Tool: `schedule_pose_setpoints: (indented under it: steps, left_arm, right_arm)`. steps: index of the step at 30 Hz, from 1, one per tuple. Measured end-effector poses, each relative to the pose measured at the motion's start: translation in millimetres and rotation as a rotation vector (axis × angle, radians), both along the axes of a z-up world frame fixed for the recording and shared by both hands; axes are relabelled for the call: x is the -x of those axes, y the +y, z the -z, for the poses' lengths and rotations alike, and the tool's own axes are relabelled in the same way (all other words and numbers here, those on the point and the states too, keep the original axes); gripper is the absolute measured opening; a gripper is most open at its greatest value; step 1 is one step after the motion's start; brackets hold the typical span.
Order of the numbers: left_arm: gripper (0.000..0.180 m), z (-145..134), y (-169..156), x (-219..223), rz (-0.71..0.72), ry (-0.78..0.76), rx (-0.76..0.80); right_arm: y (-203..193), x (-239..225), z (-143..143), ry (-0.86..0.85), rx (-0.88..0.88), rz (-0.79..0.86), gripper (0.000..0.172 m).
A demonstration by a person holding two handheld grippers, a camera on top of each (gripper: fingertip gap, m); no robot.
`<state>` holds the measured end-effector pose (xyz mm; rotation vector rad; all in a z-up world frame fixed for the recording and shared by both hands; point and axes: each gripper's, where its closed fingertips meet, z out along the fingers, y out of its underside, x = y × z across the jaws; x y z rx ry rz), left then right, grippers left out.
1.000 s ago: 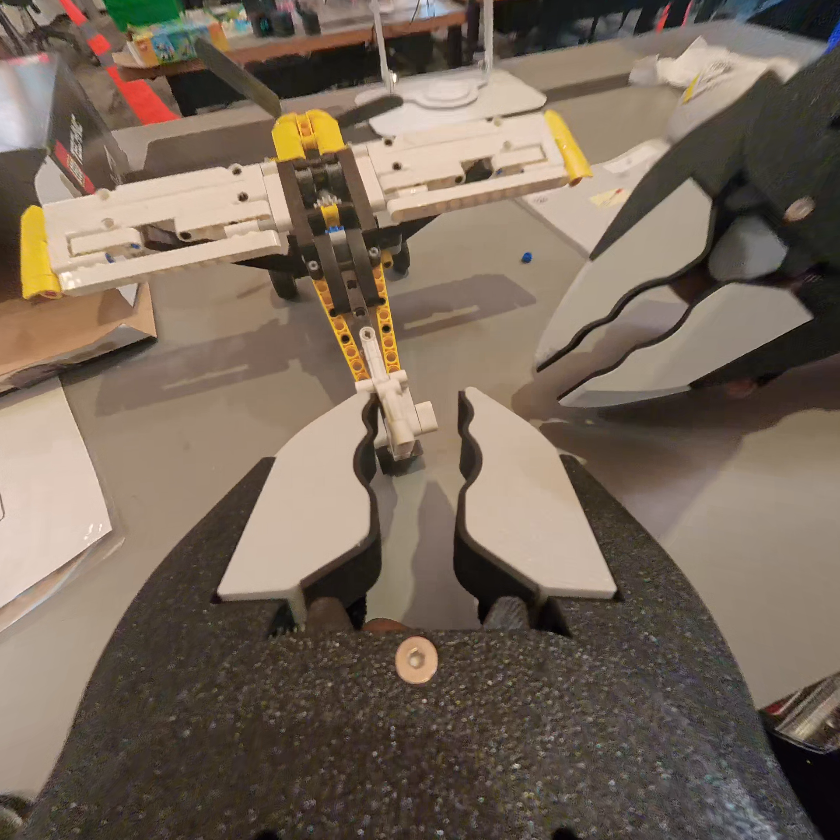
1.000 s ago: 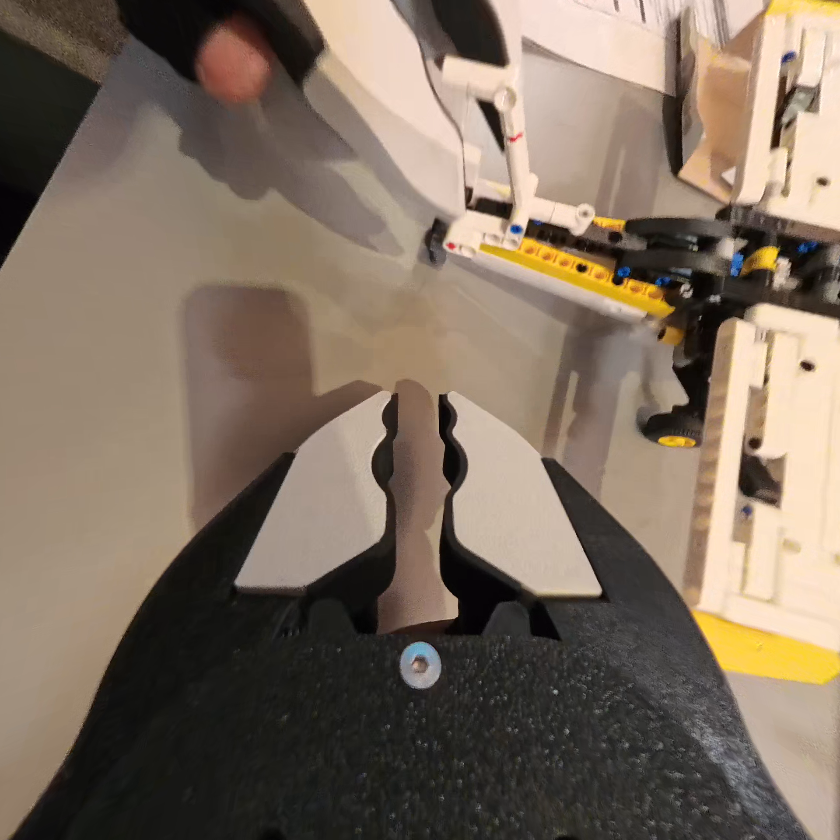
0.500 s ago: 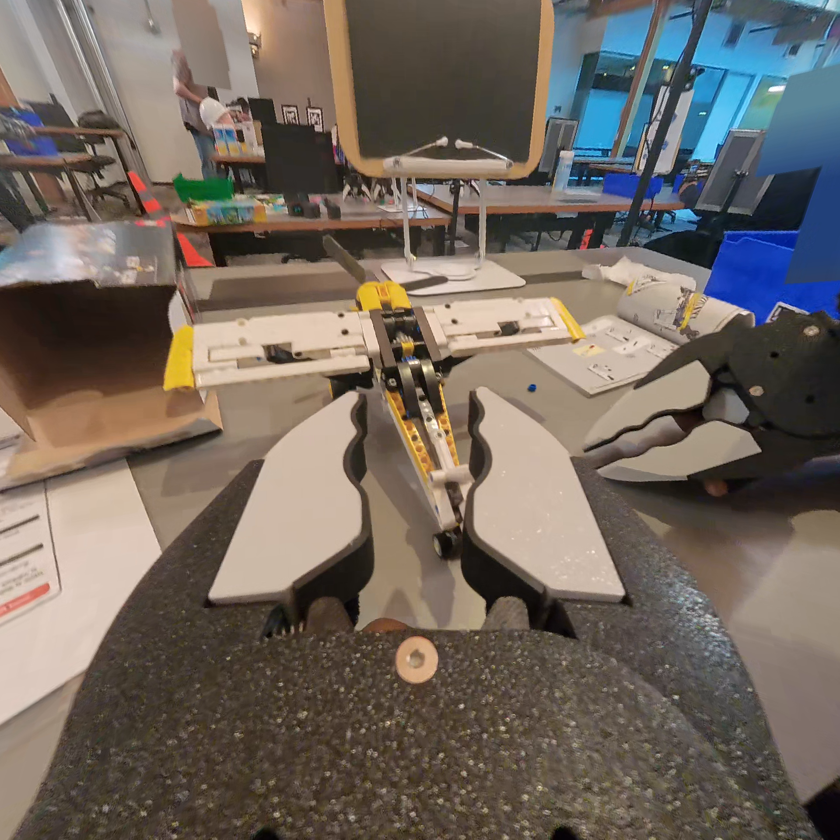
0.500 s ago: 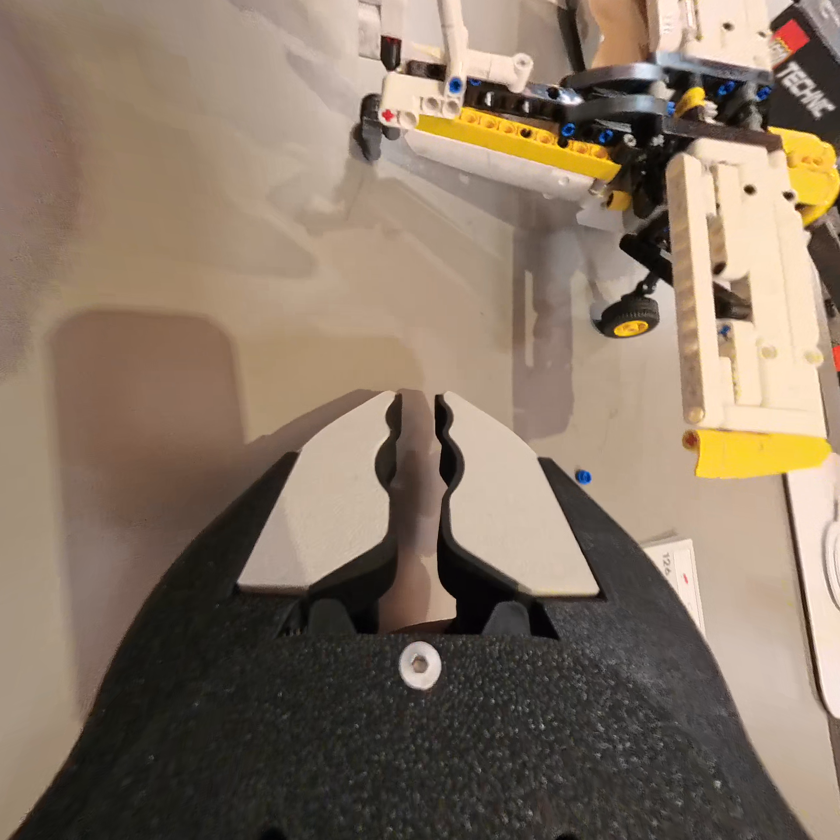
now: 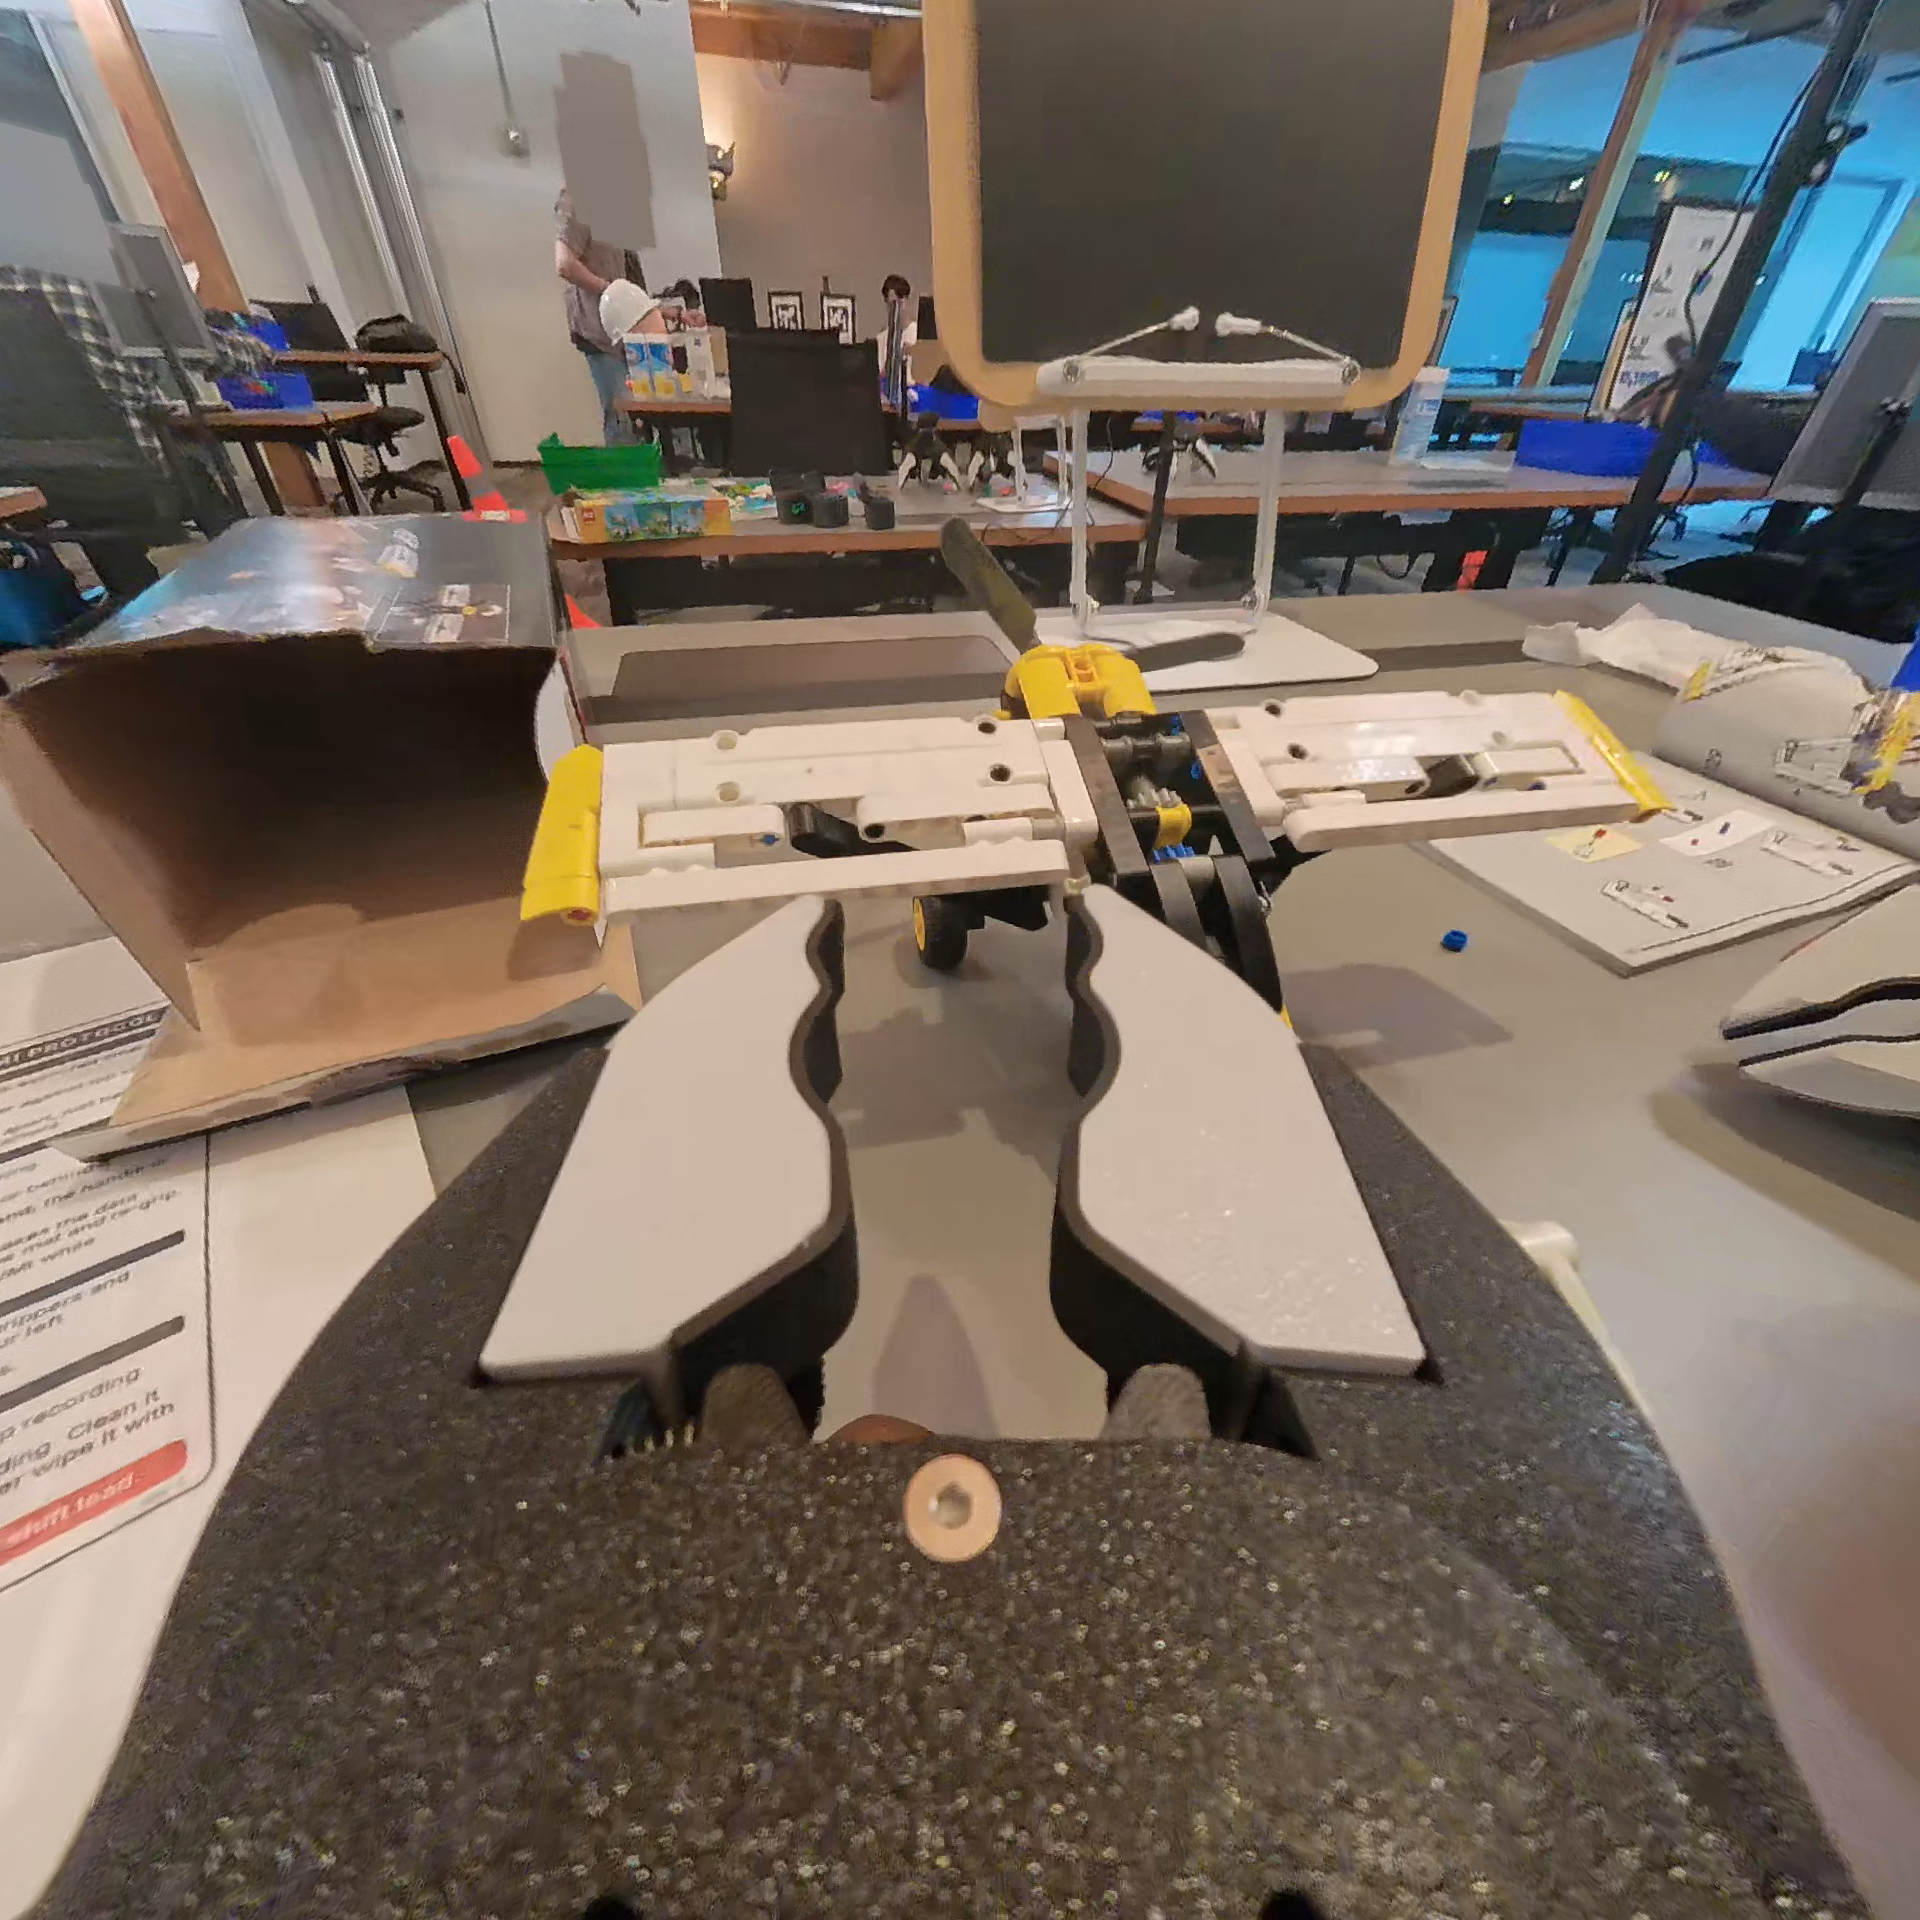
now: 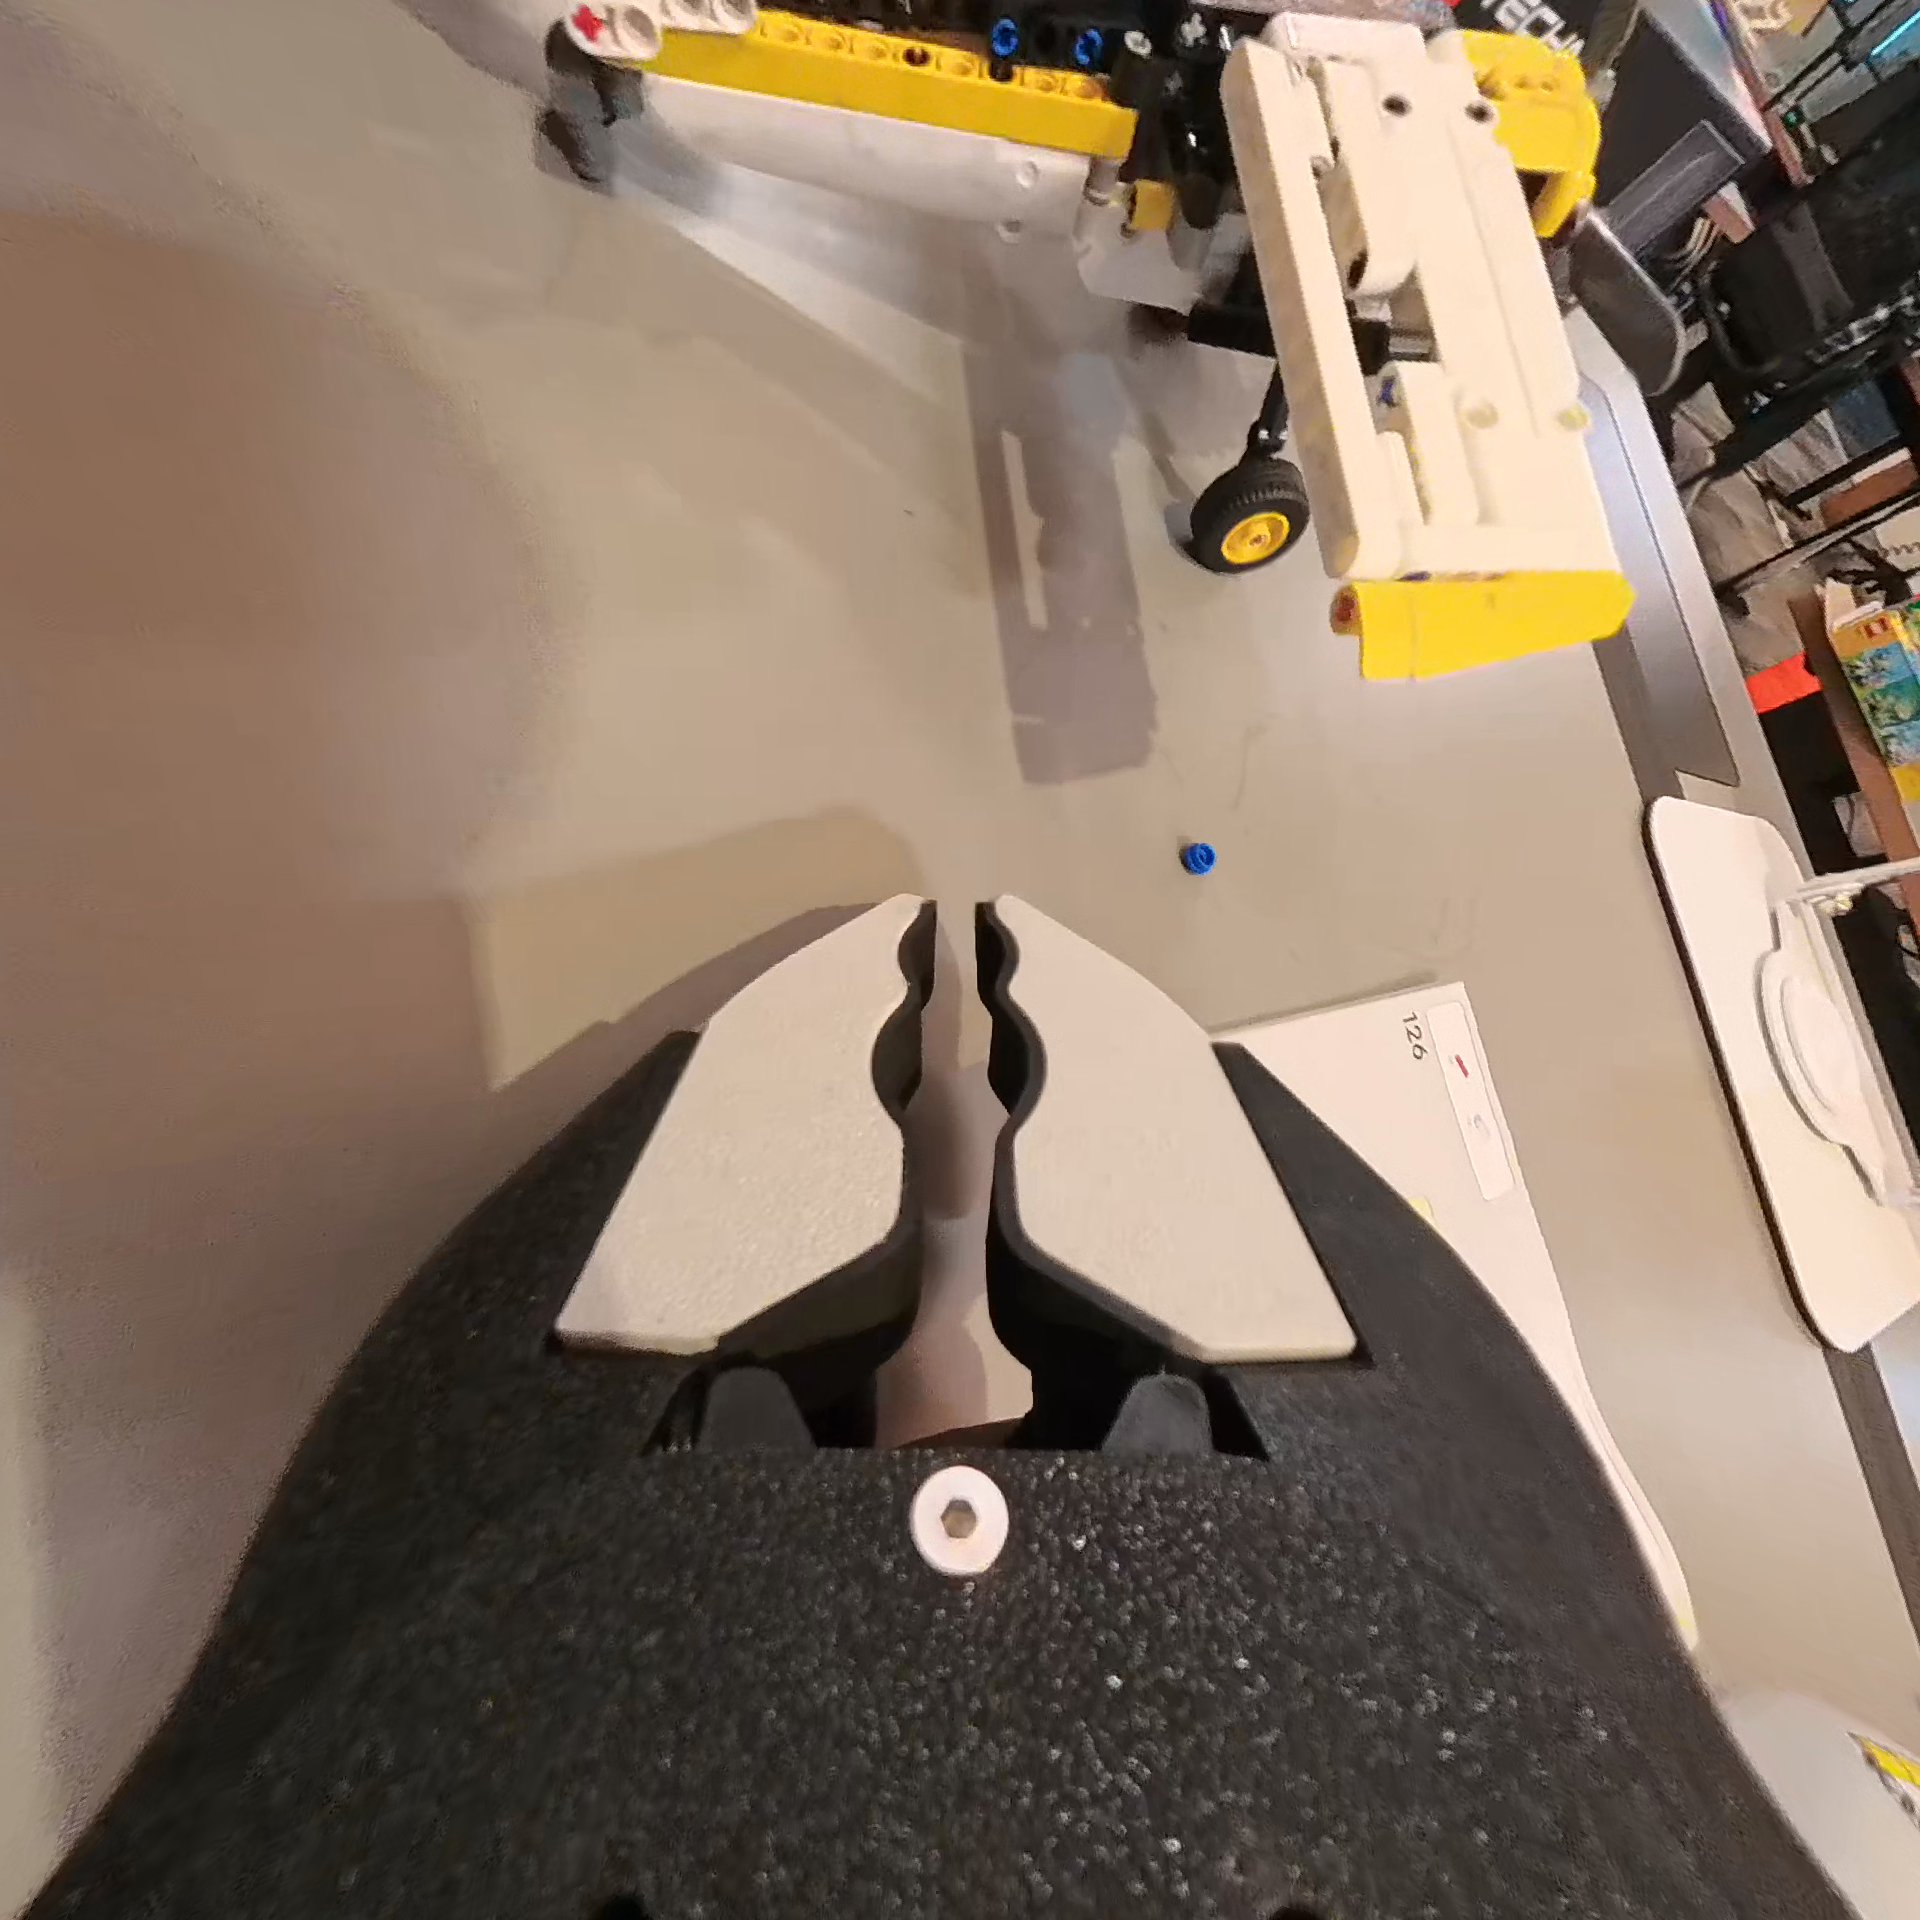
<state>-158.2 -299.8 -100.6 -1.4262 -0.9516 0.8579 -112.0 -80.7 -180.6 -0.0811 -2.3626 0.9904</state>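
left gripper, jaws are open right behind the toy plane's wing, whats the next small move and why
Probably ease the left gripper a little forward and up toward the white wing of the toy plane. Its fingers stand apart with only bare table between them, just short of the wing's rear edge. The right gripper hangs off to the side, nearly closed and holding nothing.

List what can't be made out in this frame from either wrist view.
- Model plane tail: left wrist view, hidden behind the left gripper fingers; right wrist view, cut off by the top edge.
- Right gripper: left wrist view, only a sliver at the right edge.
- Blue piece: too small to identify.
- Cardboard box interior: in shadow.
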Motion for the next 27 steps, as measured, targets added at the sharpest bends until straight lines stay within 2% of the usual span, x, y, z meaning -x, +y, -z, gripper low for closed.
schedule_pose_setpoints:
  steps: [9,17,22,27]
  left_arm:
    - [0.038,4,-3,5,0.033,-0.060,-0.089]
    - [0.037,11,11,3,0.122,-0.121,-0.066]
    - [0.037,24,31,-10,0.283,-0.250,-0.076]
    - [0.036,30,36,-25,0.433,-0.381,-0.141]
  right_arm:
    - [1,6,2,-0.010,-0.007,0.028,0.000]
    - [1,9,3,-0.058,-0.005,0.059,0.000]
    - [-7,1,6,-0.226,0.043,0.063,0.009]
    - [-41,-20,-5,-0.456,0.197,0.024,0.011]
